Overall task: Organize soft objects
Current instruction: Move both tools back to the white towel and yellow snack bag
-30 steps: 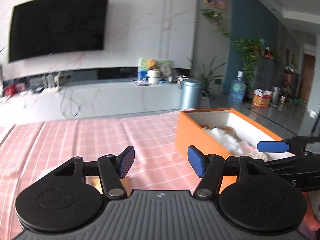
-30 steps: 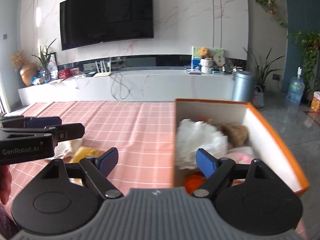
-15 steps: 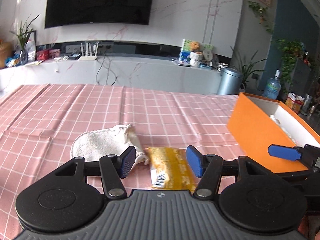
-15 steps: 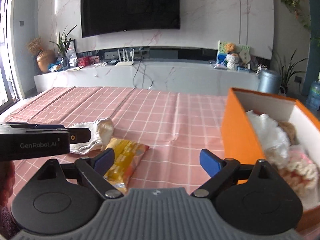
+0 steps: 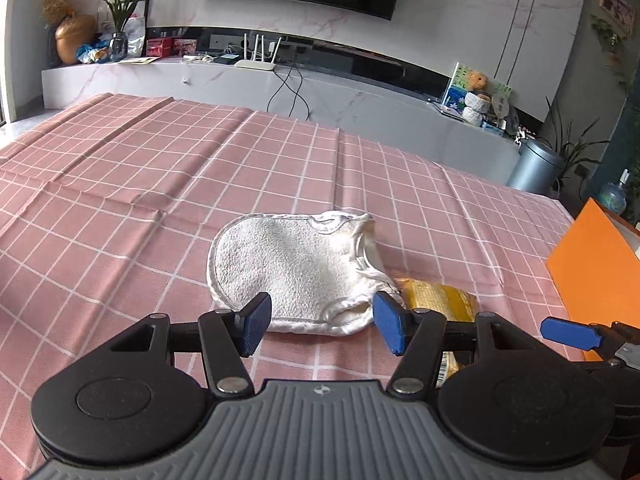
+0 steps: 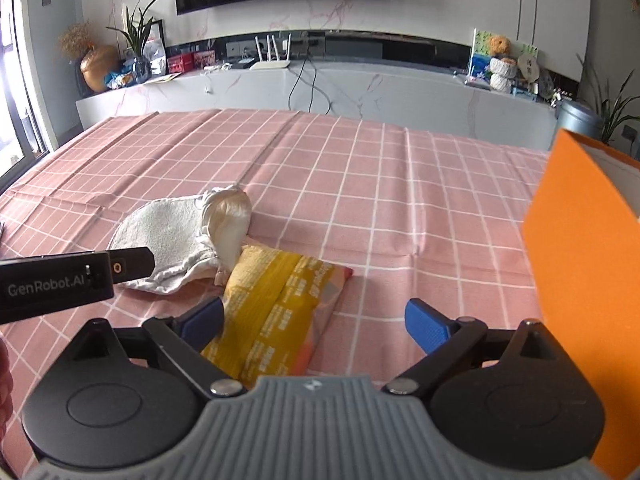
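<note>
A white terry mitt (image 5: 296,264) lies flat on the pink checked cloth, straight ahead of my left gripper (image 5: 322,326), which is open with its blue pads apart just short of the mitt's near edge. A yellow soft packet (image 6: 276,312) lies beside the mitt (image 6: 168,240) on its right. My right gripper (image 6: 316,326) hangs over the packet's near end, jaws opening wide, pads clear of it. The orange box (image 6: 580,280) stands at the right; its inside is hidden from here. The packet (image 5: 436,300) is partly hidden behind my left gripper's right finger.
The pink checked tablecloth (image 5: 160,184) spreads far left and back, with a few creases. Behind the table stand a white media bench (image 6: 360,88) and a wall television. The left gripper's body (image 6: 60,284) crosses the right wrist view at the left.
Both grippers swung left, away from the orange box, and dropped toward the cloth. The mitt and packet came into view and grew closer. The right jaws spread wider.
</note>
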Motion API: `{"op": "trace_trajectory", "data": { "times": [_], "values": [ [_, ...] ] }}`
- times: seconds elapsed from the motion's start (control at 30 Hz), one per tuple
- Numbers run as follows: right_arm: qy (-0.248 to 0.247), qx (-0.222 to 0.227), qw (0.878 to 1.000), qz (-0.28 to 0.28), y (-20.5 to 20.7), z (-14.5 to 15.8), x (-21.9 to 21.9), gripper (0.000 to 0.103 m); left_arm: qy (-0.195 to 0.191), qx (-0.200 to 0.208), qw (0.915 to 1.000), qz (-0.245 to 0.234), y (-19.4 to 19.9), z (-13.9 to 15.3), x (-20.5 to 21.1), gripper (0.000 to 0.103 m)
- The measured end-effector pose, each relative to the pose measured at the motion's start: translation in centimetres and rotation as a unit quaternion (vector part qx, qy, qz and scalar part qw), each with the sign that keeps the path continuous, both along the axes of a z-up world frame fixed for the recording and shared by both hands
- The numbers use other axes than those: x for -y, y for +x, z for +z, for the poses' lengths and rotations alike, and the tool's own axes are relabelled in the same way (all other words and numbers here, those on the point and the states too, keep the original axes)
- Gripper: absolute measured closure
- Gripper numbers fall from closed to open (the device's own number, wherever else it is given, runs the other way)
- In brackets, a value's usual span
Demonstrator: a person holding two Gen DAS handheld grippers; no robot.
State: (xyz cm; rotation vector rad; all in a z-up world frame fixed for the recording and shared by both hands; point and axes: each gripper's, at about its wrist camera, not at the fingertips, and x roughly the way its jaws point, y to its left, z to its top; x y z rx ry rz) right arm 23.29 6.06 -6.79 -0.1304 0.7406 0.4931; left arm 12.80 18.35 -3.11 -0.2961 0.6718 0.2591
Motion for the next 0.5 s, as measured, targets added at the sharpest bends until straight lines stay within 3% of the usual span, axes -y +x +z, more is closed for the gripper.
{"op": "trace_trajectory", "data": {
  "times": [0.33, 0.5],
  "values": [
    [-0.004, -0.035, 0.999, 0.025, 1.8, -2.1, -2.5, 0.005, 0.011, -0.015, 0.9991, 0.037, 1.3, -2.0, -1.3, 0.034],
    [-0.002, -0.036, 0.999, 0.041, 1.9, -2.2, -2.6, 0.014, 0.023, -0.013, 0.999, 0.035, 1.4, -2.0, -1.1, 0.033]
  ]
}}
